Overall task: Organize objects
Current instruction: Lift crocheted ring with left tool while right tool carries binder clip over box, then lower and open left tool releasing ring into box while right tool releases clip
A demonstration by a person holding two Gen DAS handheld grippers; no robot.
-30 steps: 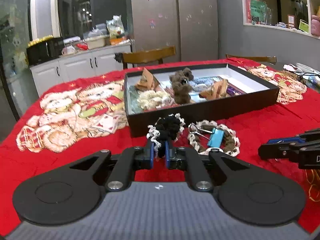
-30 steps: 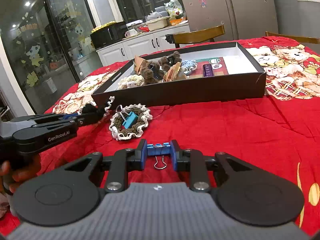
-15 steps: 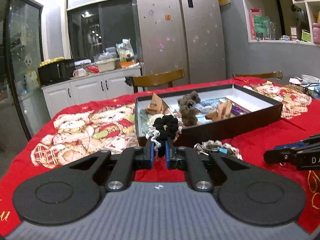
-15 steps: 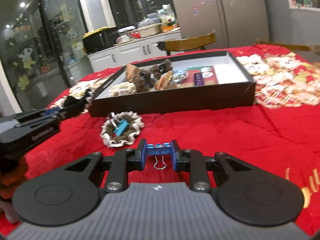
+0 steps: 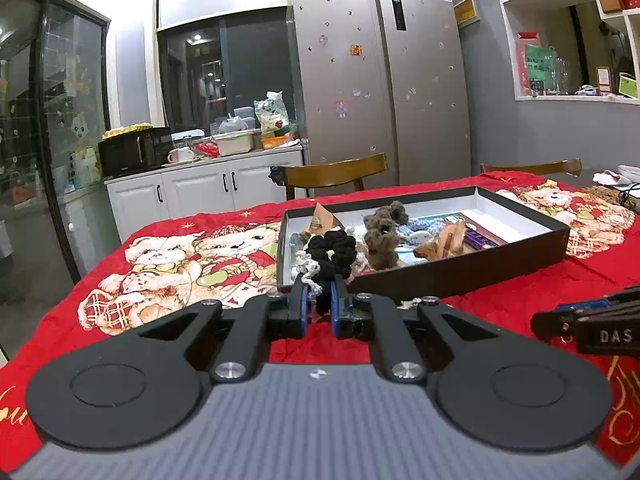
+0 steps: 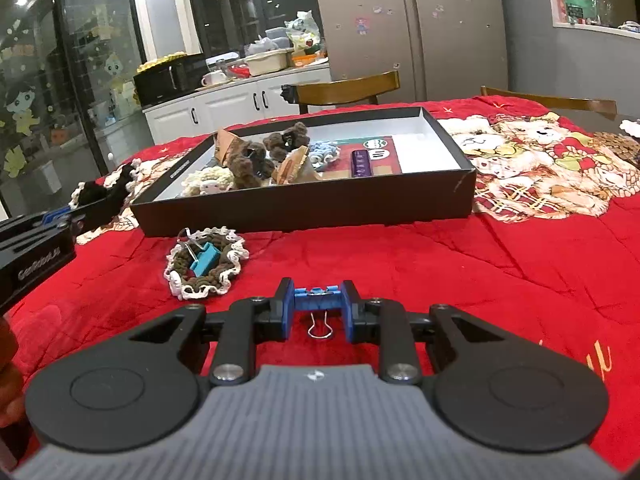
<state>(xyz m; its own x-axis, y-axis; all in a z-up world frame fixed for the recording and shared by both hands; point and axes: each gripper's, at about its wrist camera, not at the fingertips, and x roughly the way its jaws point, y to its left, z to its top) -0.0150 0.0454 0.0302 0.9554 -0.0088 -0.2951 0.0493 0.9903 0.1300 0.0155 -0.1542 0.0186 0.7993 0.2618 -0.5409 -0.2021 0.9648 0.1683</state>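
black scrunchie [image 5: 333, 254] clamped in left gripper [image 5: 320, 307] just short of box [image 5: 460, 276]; right gripper [image 6: 318, 311] clamps clip [image 6: 318, 300], farther back.

The black scrunchie [image 5: 332, 254] looks like soft, knobbly crocheted yarn with pale lace trim. The binder clip [image 6: 319, 297] is smooth blue metal with shiny wire handles. A quilted, printed red cloth [image 6: 460, 264] covers the tabletop. The box [image 6: 304, 210] is matt black card, white inside. The chair [image 5: 334, 174] is polished wood.
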